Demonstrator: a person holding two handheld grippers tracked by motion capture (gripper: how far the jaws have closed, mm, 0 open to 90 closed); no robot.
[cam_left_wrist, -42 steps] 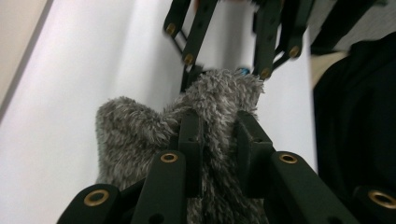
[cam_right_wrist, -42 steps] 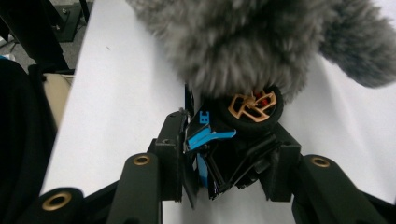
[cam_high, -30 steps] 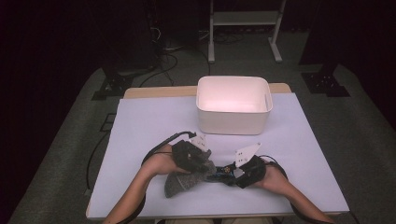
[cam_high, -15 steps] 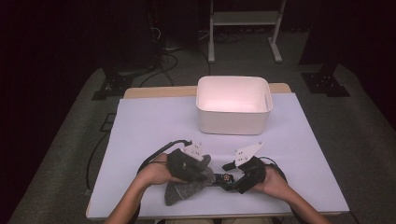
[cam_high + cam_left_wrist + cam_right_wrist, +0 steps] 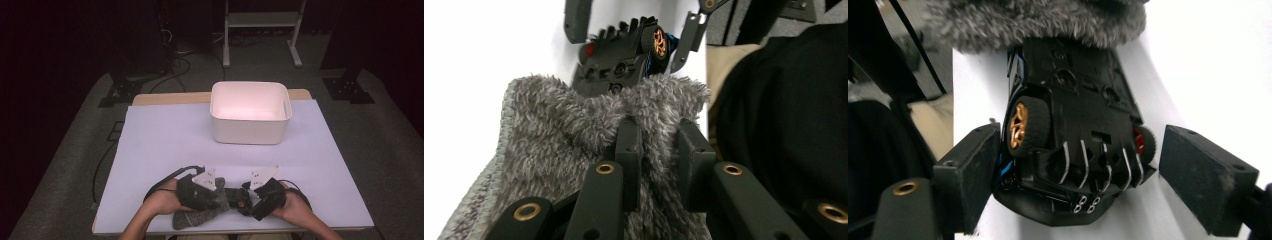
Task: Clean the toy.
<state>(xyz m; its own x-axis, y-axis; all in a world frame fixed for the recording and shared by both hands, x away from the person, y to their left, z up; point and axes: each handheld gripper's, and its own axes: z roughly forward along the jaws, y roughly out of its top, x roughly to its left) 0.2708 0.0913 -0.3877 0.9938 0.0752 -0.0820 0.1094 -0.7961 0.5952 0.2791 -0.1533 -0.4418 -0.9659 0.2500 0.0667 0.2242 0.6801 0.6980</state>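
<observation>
A grey fuzzy cloth (image 5: pixel 192 218) lies bunched at the table's near edge. My left gripper (image 5: pixel 221 199) is shut on a fold of it; in the left gripper view the pads (image 5: pixel 628 145) pinch the cloth (image 5: pixel 559 125). A black toy car (image 5: pixel 1073 110) with gold wheels lies underside up, one end against the cloth (image 5: pixel 1038 20). My right gripper (image 5: pixel 1088 170) has just been opening, and the car sits between its open jaws. The left pad is close to a wheel and the right pad stands apart. From above, the car (image 5: pixel 235 196) sits between both grippers, with the right gripper (image 5: pixel 245 201) facing left.
A white rectangular bin (image 5: pixel 250 131) stands at the far middle of the white-covered table (image 5: pixel 165 140). Cables trail from both grippers beside the person's hands. Past the table are dark floor, cables and a metal stand (image 5: pixel 260 20).
Both hands have slid toward the near edge of the table, the left one carrying the cloth. The right gripper's jaws have spread wider around the toy car.
</observation>
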